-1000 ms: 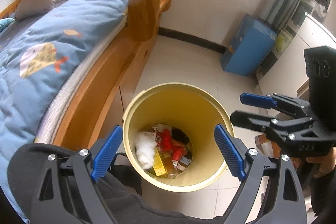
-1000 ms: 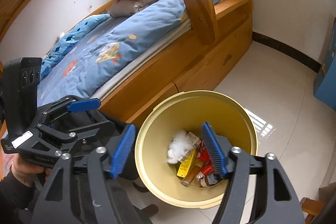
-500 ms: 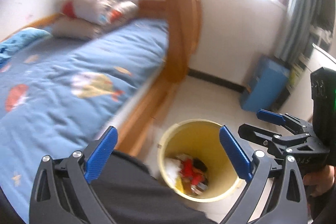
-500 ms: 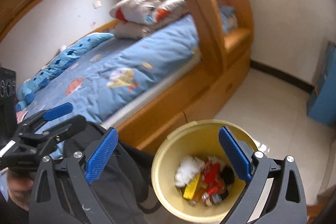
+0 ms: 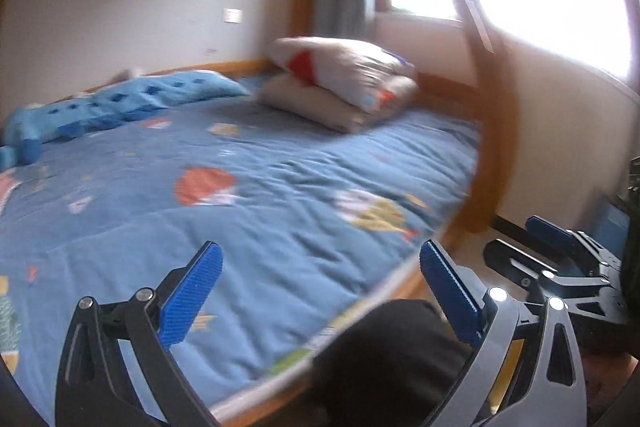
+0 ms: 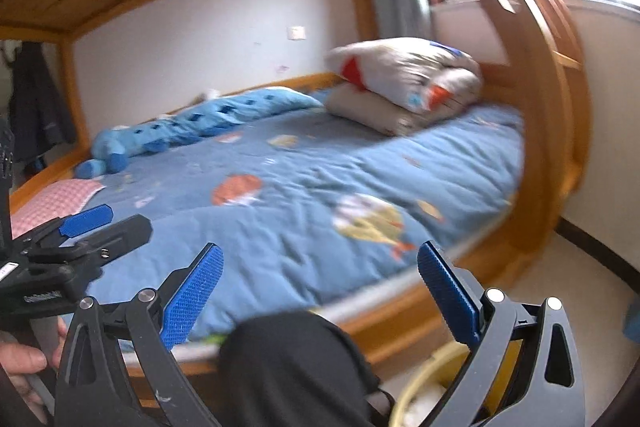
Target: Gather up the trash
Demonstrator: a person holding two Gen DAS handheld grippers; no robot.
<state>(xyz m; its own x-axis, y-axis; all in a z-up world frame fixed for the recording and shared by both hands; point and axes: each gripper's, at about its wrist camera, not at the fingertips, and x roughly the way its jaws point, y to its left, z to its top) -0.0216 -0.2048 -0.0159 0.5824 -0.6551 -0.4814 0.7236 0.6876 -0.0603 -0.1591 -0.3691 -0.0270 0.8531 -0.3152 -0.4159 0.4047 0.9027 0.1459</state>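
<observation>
My left gripper [image 5: 320,291] is open and empty, raised and pointing over the blue bed cover [image 5: 260,195]. My right gripper [image 6: 320,291] is open and empty too, pointing over the same cover [image 6: 320,187]. Each gripper shows in the other's view: the right one at the right edge of the left wrist view [image 5: 560,251], the left one at the left edge of the right wrist view [image 6: 72,235]. The yellow trash bin [image 6: 424,379] shows only as a piece of rim at the bottom of the right wrist view, behind my right finger. Its contents are hidden. No loose trash shows on the bed.
Folded quilts [image 6: 404,83] lie at the bed's far end, and a blue plush toy [image 6: 192,127] lies along the wall. A pink checked cloth [image 6: 56,199] lies at the left. A wooden arch post [image 5: 496,147] stands at the bed's right. A dark-clad knee [image 6: 296,367] is below the grippers.
Both grippers have tilted up and away from the yellow bin to face the bed. The bin has dropped almost out of both views. Both stay open and empty.
</observation>
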